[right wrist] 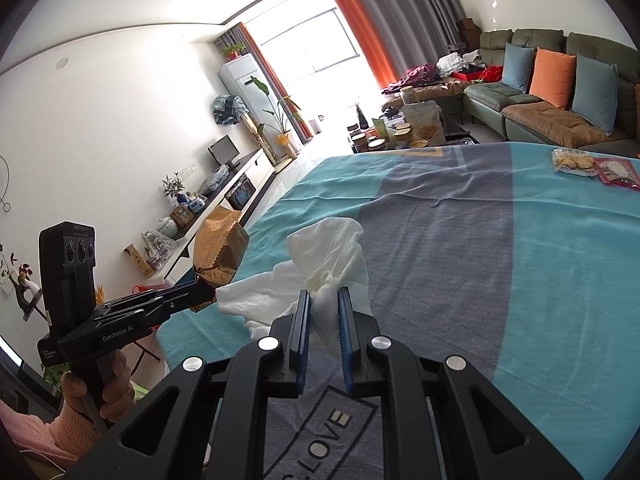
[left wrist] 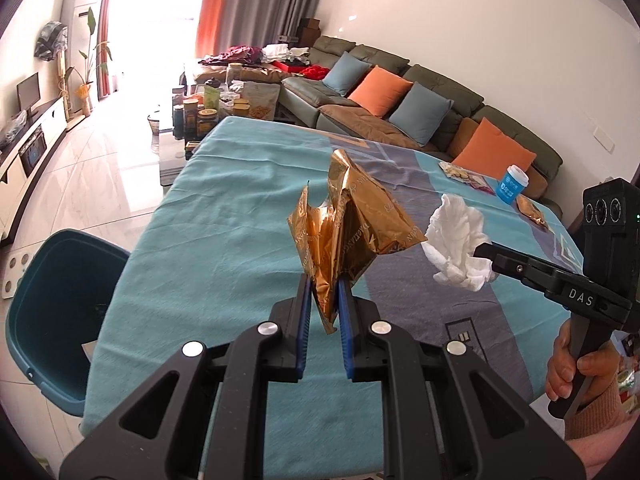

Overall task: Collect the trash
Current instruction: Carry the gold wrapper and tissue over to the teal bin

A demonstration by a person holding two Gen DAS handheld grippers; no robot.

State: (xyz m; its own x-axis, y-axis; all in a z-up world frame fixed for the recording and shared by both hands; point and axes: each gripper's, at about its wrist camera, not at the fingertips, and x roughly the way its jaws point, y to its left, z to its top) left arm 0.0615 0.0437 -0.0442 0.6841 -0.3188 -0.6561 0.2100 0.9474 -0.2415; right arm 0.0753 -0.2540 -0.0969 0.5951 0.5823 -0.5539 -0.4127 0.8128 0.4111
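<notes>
My left gripper (left wrist: 324,284) clenching a gold wrapper (left wrist: 352,224), my right gripper (right wrist: 324,296) pinching a white tissue (right wrist: 332,256), both hovering over the table (left wrist: 224,240).

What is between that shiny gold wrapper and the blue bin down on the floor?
Nothing visible. The left gripper holds the gold wrapper up over the table's blue cloth; the blue bin sits open beside the table's edge, with only air between them.

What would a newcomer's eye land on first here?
The gold wrapper, crumpled and shiny, pinched upright in the left gripper above the teal tablecloth. Beside it, a white tissue bunched in the right gripper. To the left, below the table edge, a teal bin waits.
</notes>
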